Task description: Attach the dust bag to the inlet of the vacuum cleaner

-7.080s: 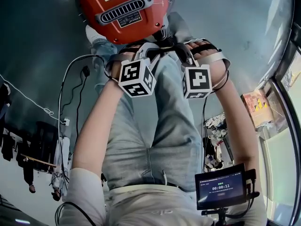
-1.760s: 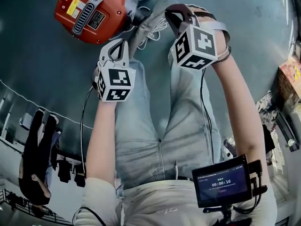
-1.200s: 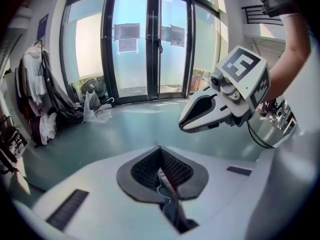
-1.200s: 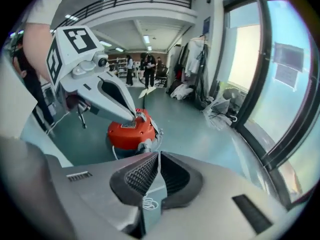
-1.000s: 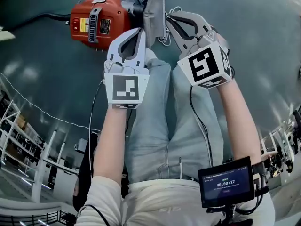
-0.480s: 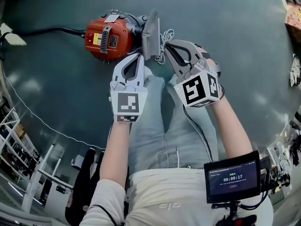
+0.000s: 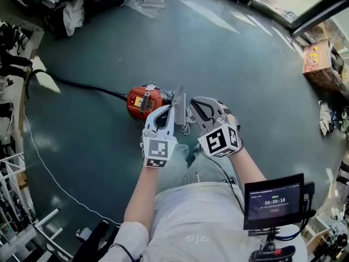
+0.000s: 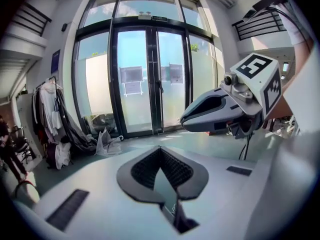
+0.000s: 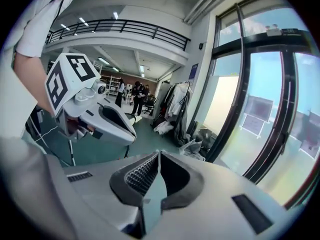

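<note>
Dust bag [image 7: 179, 100] was in neither gripper. The left gripper [image 8: 159, 150] and right gripper [image 9: 158, 154], held side by side, each had its jaws closed tip to tip on nothing. Flat and grey, it stood on edge against the red vacuum cleaner [image 7: 144, 101], at the end nearest the grippers. The vacuum cleaner sat on the floor [image 7: 245, 64], and its black cable [image 7: 82, 85] ran off from its far end.

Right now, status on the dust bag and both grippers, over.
Left gripper, right gripper: both shut on dust bag. Bag held up, not on vacuum cleaner. Vacuum cleaner on floor below; cable trails away, clear.
</note>
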